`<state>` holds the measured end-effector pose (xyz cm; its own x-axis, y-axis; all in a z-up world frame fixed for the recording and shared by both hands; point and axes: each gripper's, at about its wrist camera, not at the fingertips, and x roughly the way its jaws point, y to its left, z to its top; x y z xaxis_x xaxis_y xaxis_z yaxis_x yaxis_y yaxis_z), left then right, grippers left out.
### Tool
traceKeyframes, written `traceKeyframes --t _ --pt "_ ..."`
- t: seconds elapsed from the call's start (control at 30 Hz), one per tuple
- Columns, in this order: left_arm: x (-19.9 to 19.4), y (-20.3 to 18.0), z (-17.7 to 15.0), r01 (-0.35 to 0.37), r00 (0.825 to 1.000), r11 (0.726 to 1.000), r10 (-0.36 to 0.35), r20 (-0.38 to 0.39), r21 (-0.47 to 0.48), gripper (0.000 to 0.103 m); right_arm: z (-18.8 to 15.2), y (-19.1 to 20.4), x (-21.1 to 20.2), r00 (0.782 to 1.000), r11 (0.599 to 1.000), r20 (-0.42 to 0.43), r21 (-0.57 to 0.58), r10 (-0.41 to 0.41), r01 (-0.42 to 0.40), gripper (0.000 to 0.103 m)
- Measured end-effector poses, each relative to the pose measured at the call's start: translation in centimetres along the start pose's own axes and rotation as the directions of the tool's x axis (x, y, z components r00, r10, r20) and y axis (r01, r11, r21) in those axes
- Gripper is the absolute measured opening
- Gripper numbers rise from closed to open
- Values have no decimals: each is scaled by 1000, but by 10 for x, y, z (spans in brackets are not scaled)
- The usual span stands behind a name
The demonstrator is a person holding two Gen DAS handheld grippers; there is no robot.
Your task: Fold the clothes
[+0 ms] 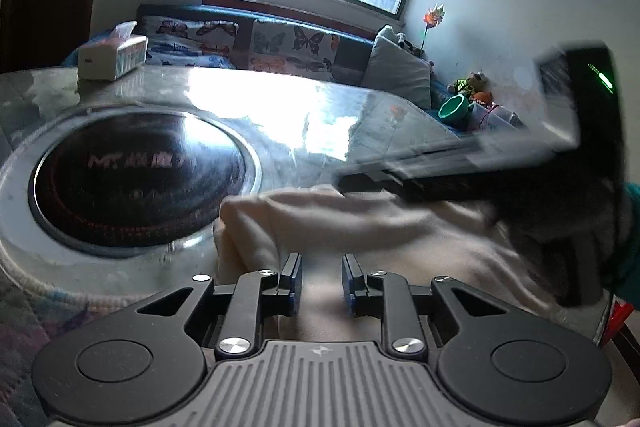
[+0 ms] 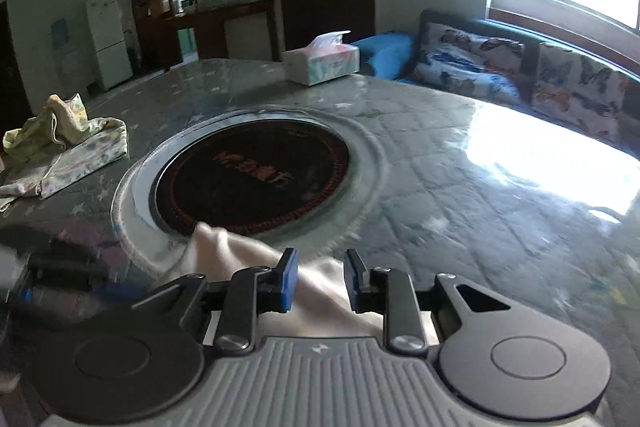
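Observation:
A cream garment [image 1: 360, 227] lies bunched on the table's near edge, beside the round black hotplate [image 1: 136, 179]. My left gripper [image 1: 321, 281] is open, its jaws apart just above the cloth, holding nothing. My right gripper [image 2: 321, 279] is also open over the same cream garment [image 2: 248, 255], which passes under its fingers. The right gripper's blurred body [image 1: 520, 155] crosses the left wrist view above the cloth. A second, pale floral garment [image 2: 64, 143] lies crumpled at the table's far left in the right wrist view.
The round table [image 2: 460, 187] has a glossy quilted cover and the black hotplate [image 2: 252, 179] set in its middle. A tissue box [image 2: 320, 61] stands at the far edge. A sofa with butterfly cushions [image 2: 520, 75] runs under the window behind.

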<state>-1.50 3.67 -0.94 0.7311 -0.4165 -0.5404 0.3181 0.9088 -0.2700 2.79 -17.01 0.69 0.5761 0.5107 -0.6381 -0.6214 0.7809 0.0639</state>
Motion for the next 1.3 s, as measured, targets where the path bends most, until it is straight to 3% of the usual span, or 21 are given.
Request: traceKeyframes --t 0.2,0.43,0.77,0.87,1.0,1.13,1.3 --pt "13 -3 19 -3 999 1000 3 36 0 24 -29 1 -23 999 999 -3 2 -33 33 22" --pt "38 7 17 -71 997 997 71 -14 -24 24 -39 3 -23 998 998 33 -9 -55 55 21" --pt "35 5 13 -74 997 997 74 -16 -18 24 -51 -43 -48 984 979 83 147 -156 143 21" --pt "38 6 16 -76 997 997 76 -17 -18 25 -57 -58 -48 979 968 58 171 -195 183 19" --pt "38 5 16 -79 997 997 79 -17 -13 25 -63 -76 -53 978 957 62 227 -199 181 16" --pt "38 4 16 -84 996 996 84 -17 -6 26 -64 -80 -72 974 957 98 232 -203 176 16" --pt "37 -2 14 -92 996 996 93 -13 13 29 -77 -82 -71 976 961 50 191 -212 199 16"
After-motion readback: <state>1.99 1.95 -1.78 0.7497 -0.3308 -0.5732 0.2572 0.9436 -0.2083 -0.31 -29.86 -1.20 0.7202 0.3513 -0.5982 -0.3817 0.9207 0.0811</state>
